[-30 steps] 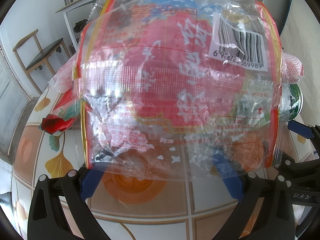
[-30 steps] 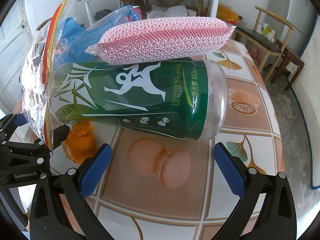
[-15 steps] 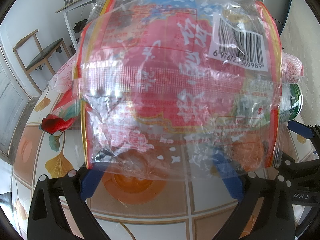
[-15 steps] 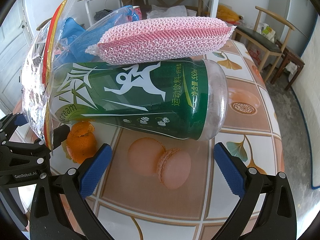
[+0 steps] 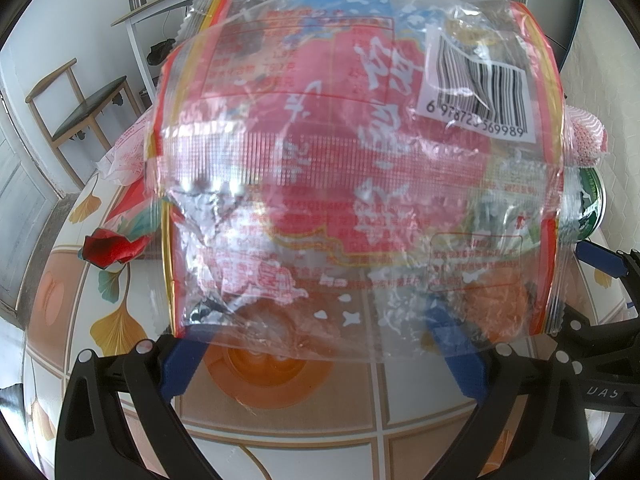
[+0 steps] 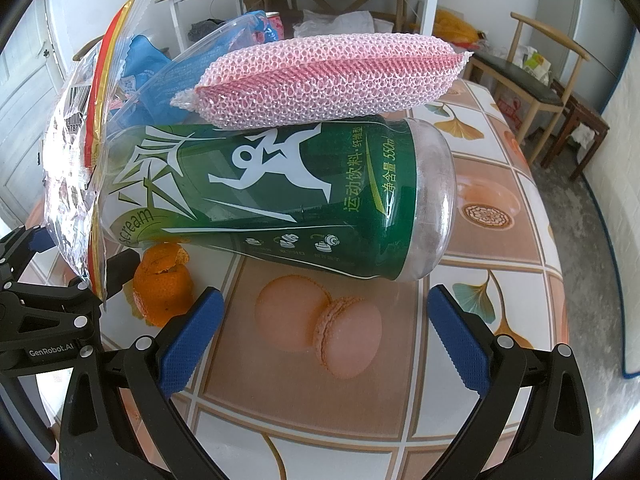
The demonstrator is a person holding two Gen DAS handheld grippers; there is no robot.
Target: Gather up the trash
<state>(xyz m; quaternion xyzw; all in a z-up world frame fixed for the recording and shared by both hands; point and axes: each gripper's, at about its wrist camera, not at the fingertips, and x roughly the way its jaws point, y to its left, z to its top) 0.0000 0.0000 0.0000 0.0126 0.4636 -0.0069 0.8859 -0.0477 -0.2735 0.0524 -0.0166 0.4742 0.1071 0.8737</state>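
Trash lies heaped on the tiled table (image 6: 500,208). One green bottle (image 6: 280,196) rests on its side just ahead of the right gripper (image 6: 324,336), whose jaws gape wide, holding nothing. One orange peel (image 6: 162,284) sits left, one pink sponge (image 6: 320,80) on top. The left gripper (image 5: 316,344), also spread wide, has one clear wrapper (image 5: 340,168) standing before its fingertips; contact is unclear.

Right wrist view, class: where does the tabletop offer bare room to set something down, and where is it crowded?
Free: the tiled table right of the green bottle, out to its far edge, and the near strip under the open right tool. Crowded: left, where orange peel, the clear wrapper and pink scrubber cluster around the bottle.
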